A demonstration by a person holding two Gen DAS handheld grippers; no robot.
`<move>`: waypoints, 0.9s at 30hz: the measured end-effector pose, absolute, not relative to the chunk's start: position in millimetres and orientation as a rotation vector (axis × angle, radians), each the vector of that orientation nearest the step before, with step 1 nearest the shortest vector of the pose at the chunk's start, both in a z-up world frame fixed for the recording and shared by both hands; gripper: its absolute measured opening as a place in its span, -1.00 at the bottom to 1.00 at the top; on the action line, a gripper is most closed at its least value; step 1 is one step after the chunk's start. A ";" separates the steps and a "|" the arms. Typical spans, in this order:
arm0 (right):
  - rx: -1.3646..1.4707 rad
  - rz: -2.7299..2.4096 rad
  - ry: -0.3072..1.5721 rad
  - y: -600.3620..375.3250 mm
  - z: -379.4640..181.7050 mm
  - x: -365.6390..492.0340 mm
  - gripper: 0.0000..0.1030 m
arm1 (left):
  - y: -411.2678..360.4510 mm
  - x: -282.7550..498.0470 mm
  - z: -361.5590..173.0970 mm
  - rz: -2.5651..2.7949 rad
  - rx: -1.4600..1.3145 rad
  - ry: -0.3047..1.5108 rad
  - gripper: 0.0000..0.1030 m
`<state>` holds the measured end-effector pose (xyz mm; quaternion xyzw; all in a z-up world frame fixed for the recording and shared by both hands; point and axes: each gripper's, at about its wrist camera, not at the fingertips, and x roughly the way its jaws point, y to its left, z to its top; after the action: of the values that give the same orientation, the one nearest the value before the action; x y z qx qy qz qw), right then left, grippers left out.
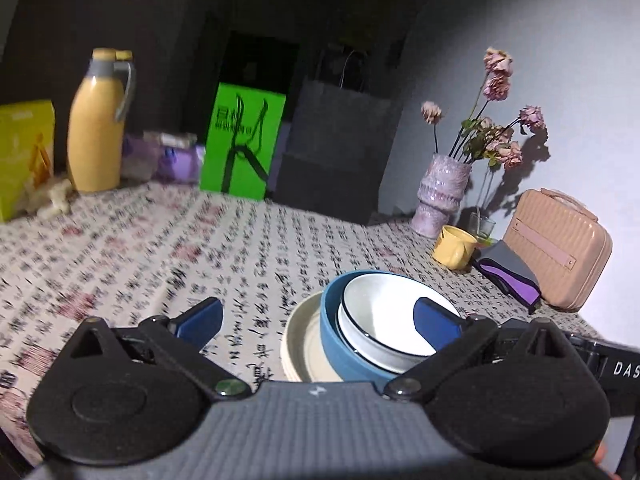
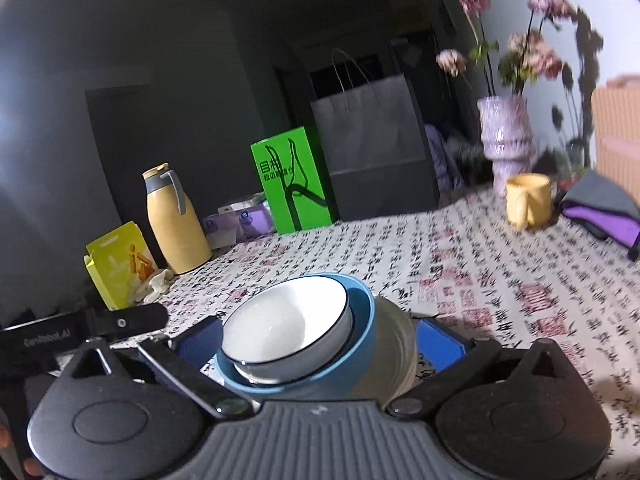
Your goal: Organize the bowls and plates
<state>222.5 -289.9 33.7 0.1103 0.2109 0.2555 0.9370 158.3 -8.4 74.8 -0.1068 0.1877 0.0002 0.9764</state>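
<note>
White bowl nested in blue bowl on plate, mouths up; left gripper & right gripper jaws wide, empty; mug at 2 o'clock.

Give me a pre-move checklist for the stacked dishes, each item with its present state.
1. Left tool open and holding nothing: ok.
2. Right tool open and holding nothing: ok.
3. White bowl nested inside the blue bowl: ok.
4. Blue bowl centred on the cream plate: not ok, it sits off to one side, and the stack looks tilted.
5. Stack resting on the tablecloth with bare cloth around it: ok.
6. Yellow mug standing apart from the stack: ok.
</note>
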 end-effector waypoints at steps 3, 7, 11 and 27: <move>0.198 0.513 0.394 -292.0 34.0 204.6 1.00 | -13.1 140.8 72.1 0.019 -0.186 0.346 1.00; 0.167 0.511 0.355 -293.8 30.7 181.8 1.00 | -20.9 117.8 65.5 0.034 -0.137 0.312 1.00; 0.145 0.509 0.327 -293.6 25.5 160.0 1.00 | -28.9 95.9 57.6 0.032 -0.099 0.281 1.00; 0.024 0.486 0.238 -288.4 0.6 87.9 1.00 | -35.1 32.4 30.1 0.026 -0.051 0.220 1.00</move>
<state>87.9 -288.4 0.6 0.0120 0.1177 0.2401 0.9635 32.4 -35.1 30.1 -0.0252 0.1096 0.0130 0.9936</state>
